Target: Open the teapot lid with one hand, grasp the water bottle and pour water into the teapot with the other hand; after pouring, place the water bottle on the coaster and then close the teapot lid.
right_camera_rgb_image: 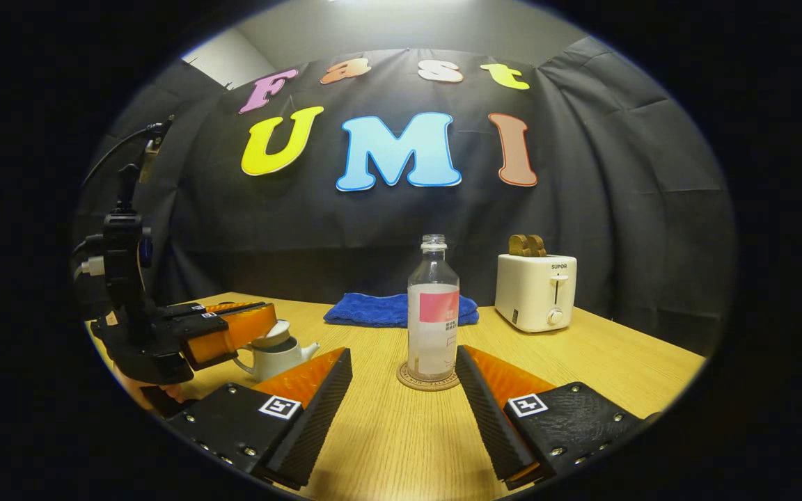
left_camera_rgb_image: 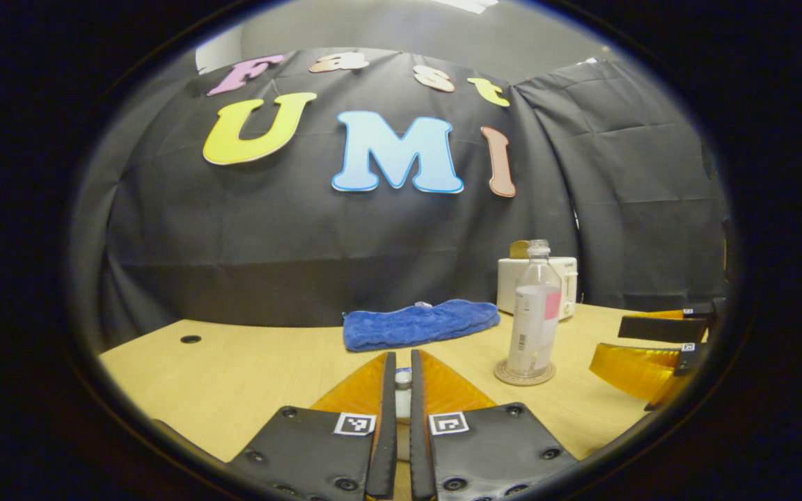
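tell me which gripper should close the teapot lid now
Left. Its fingers sit at the teapot, apparently on the lid knob. The right gripper is open, facing the water bottle on the coaster.

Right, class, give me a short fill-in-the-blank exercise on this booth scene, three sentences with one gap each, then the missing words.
1. The water bottle stands upright on the round ____.
2. The right gripper has its fingers wide ____, with the bottle beyond them.
3. The left gripper has its fingers closed on the knob of the ____ of the white teapot.

Missing words: coaster; open; lid
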Demonstrator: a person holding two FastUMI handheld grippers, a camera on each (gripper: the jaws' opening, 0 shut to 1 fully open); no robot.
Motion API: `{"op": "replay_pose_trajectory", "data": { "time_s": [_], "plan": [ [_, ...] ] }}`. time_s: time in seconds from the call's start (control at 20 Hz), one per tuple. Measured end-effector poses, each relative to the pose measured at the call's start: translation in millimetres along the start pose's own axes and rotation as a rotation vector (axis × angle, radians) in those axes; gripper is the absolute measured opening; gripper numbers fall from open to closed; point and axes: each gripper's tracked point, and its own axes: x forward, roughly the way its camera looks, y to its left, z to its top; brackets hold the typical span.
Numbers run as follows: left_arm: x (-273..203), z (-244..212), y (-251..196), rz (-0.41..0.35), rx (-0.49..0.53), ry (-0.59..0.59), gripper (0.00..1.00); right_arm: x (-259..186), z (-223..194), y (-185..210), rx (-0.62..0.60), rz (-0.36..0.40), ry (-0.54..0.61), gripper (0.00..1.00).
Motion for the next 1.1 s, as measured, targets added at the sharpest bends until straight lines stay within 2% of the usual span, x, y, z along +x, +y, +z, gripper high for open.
{"op": "replay_pose_trajectory", "data": {
  "time_s": [0.6, 0.95, 1.1],
  "plan": [
    [2.8, -5.6, -12.4, -0.019, 0.002, 0.048, 0.14, 1.9, -0.7, 3.0, 0.002, -0.002, -0.001, 0.93],
    [6.7, -10.8, -15.7, -0.003, 0.004, 0.077, 0.14, 2.3, -0.8, 3.7, 0.002, 0.000, -0.001, 0.93],
    [6.4, -11.1, -18.0, -0.006, 0.007, 0.083, 0.19, 1.7, -0.6, 3.5, 0.002, 0.001, 0.000, 0.93]
  ]
}}
